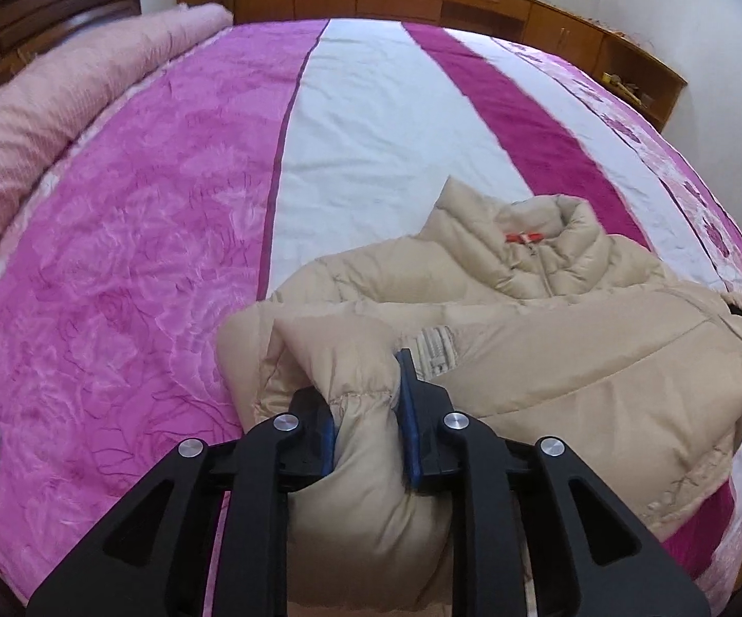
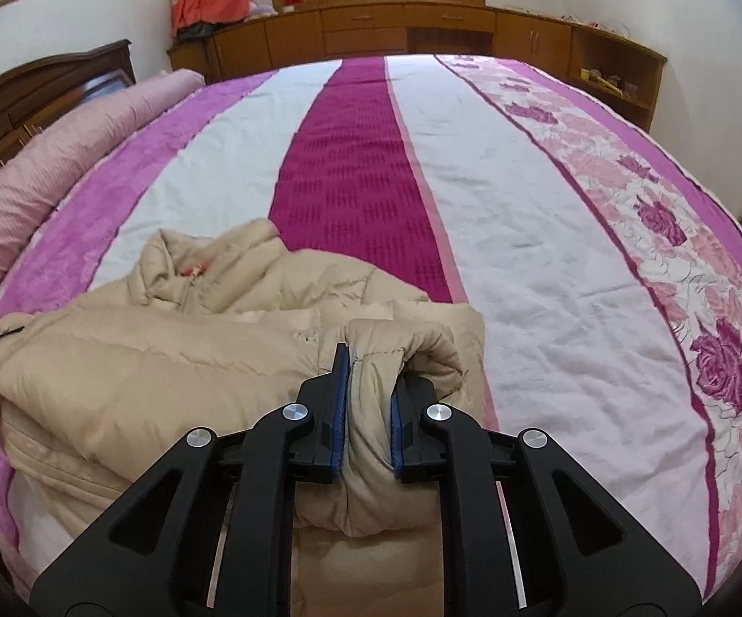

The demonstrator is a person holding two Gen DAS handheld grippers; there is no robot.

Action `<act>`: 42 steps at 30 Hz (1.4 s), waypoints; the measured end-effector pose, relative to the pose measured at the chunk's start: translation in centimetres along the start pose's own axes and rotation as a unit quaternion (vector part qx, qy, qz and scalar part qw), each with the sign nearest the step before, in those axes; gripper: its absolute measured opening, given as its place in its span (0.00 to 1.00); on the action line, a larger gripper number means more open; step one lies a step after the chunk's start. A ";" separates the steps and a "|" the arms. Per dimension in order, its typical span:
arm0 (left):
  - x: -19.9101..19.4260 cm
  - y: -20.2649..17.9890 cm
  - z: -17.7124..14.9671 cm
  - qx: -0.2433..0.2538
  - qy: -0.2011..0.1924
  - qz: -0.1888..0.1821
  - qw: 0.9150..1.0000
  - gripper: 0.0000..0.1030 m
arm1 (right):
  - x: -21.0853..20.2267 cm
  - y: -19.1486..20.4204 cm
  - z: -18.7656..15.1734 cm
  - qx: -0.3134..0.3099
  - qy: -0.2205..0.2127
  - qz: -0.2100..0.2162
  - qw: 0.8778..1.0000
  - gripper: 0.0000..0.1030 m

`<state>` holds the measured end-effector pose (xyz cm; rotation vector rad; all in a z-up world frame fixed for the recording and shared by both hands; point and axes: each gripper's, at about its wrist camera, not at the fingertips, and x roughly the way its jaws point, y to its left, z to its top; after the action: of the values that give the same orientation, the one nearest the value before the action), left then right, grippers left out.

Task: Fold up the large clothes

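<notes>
A beige puffer jacket (image 1: 551,360) lies on the near part of the striped bed (image 1: 371,128). The left claw (image 1: 368,411) and right claw (image 2: 368,401) each pinch a bunched jacket corner.

Your left hand-held gripper (image 1: 366,406) is matte black plastic, its two fingers faced with blue textured pads (image 1: 408,411) and driven by angled linkage arms with triangular cut-outs. Four round silver pivot screws (image 1: 456,420) sit across those links. Your right hand-held gripper (image 2: 368,411) is built alike: black fingers, blue pads (image 2: 340,401), the same silver screw heads (image 2: 437,413) and cut-out arms.
</notes>
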<state>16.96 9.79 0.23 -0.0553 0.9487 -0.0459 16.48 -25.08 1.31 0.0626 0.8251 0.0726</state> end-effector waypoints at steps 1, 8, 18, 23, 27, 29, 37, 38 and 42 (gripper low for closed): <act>0.3 0.0 -0.1 0.002 -0.001 0.002 1.000 0.22 | 0.4 -0.1 -0.1 0.000 0.001 -0.002 1.000 0.15; 0.6 -0.3 -0.5 0.022 -0.005 0.007 1.000 0.24 | 1.3 -0.4 -0.5 0.014 0.012 0.002 1.000 0.17; -6.3 -1.4 -1.5 0.085 -0.057 0.004 0.995 0.71 | -1.7 -1.5 1.0 0.036 0.000 0.036 0.999 0.51; -9.0 -1.1 -2.2 0.097 -0.076 0.018 0.992 0.73 | -5.0 -1.9 1.4 0.010 -0.022 0.049 0.998 0.58; -10.0 0.4 -3.2 0.090 -0.069 0.044 0.993 0.73 | -7.4 -2.9 0.5 -0.028 -0.027 0.042 0.998 0.59; -10.3 1.3 -3.9 0.084 -0.061 0.053 0.993 0.73 | -8.2 -3.7 -0.4 -0.045 -0.022 0.036 0.998 0.59; -8.6 4.6 -7.1 0.077 0.001 0.067 0.995 0.73 | -7.1 -5.3 -4.4 -0.091 0.024 0.025 0.995 0.59; -8.1 4.7 -7.3 0.078 0.008 0.065 0.995 0.73 | -6.5 -5.1 -4.8 -0.100 0.029 0.019 0.994 0.59; -5.6 4.0 -7.8 0.113 0.023 0.052 0.992 0.73 | -4.5 -4.0 -5.6 -0.122 0.041 0.028 0.991 0.59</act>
<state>7.39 13.92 -0.05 0.2048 0.9851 -0.0586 9.47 -29.27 0.45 -0.1492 0.8917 0.2294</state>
